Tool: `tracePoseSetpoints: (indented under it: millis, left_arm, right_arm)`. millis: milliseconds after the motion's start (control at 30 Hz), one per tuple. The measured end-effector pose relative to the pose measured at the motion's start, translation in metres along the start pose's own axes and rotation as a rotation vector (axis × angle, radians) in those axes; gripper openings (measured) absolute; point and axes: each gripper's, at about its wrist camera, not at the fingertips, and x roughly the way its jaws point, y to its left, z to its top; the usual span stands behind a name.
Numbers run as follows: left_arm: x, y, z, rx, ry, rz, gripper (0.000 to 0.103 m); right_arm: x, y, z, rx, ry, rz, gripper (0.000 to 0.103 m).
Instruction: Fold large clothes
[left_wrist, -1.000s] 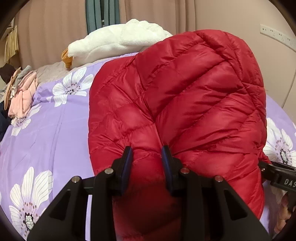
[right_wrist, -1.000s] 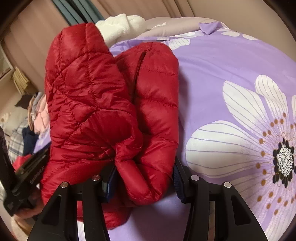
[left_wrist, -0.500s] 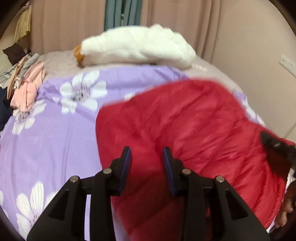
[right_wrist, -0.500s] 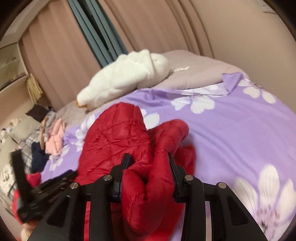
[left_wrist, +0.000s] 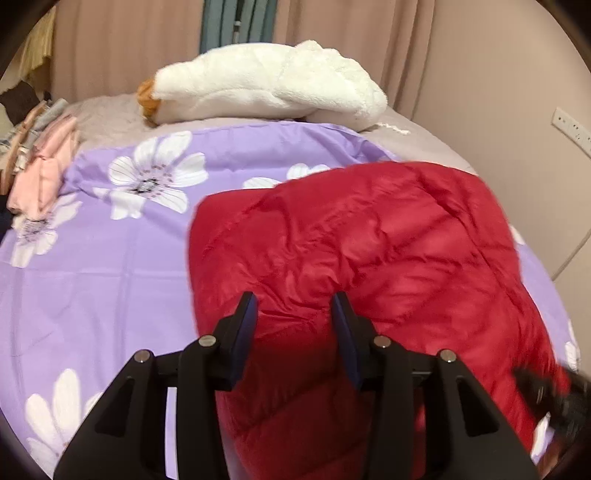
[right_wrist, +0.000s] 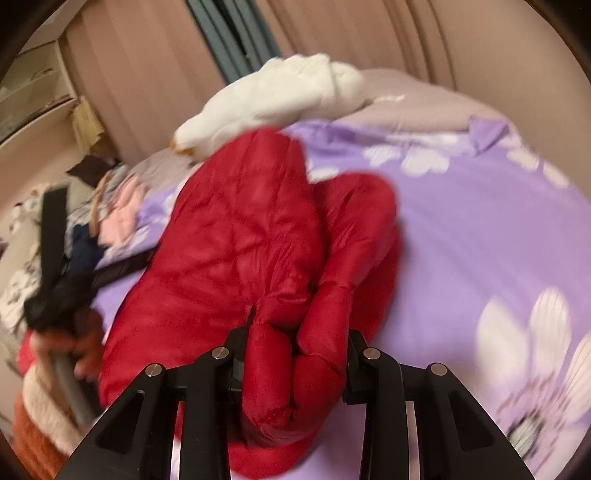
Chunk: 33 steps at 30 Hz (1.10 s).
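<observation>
My right hand-held gripper (right_wrist: 295, 354), jaws just narrowing, pinched a bunched fold of the red puffy jacket (left_wrist: 369, 251) lying on the bed (left_wrist: 110, 266). My left hand-held gripper (left_wrist: 293, 314) had just been widening, jacket between its jaws, pads apparently not pressing. I judged gentle smoothing best. The white plush toy (left_wrist: 266, 88) and clothes pile (left_wrist: 40, 162) sat well clear.

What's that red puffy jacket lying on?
The red puffy jacket lies on a purple quilt printed with white flowers, which shows all around it. What the quilt looks like directly beneath the jacket is covered, so anything under there cannot be seen.
</observation>
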Motion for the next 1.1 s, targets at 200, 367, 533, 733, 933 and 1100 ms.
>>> tracePoseSetpoints:
  millis: [200, 367, 533, 733, 933, 1100]
  left_arm:
    - [-0.009, 0.004, -0.014, -0.046, 0.045, -0.029, 0.050]
    - [-0.016, -0.012, -0.032, 0.057, 0.006, 0.100, 0.050]
    - [-0.020, 0.001, -0.030, 0.022, 0.042, 0.112, 0.048]
    - [-0.043, 0.016, -0.007, 0.009, 0.000, 0.069, 0.048]
    - [-0.013, 0.024, 0.019, 0.020, 0.048, 0.054, 0.048]
    - [0.041, 0.040, -0.004, -0.039, 0.132, 0.035, 0.048]
  right_arm:
    - [-0.002, 0.006, -0.067, 0.023, 0.106, 0.044, 0.034]
    - [-0.007, 0.014, -0.083, -0.019, 0.163, 0.016, 0.034]
    - [-0.047, 0.003, -0.086, 0.010, 0.155, 0.027, 0.034]
    - [-0.118, -0.032, -0.033, 0.042, -0.068, 0.011, 0.034]
    - [-0.066, -0.019, 0.071, -0.048, -0.070, 0.105, 0.034]
    - [0.050, -0.021, 0.089, -0.026, 0.165, 0.081, 0.034]
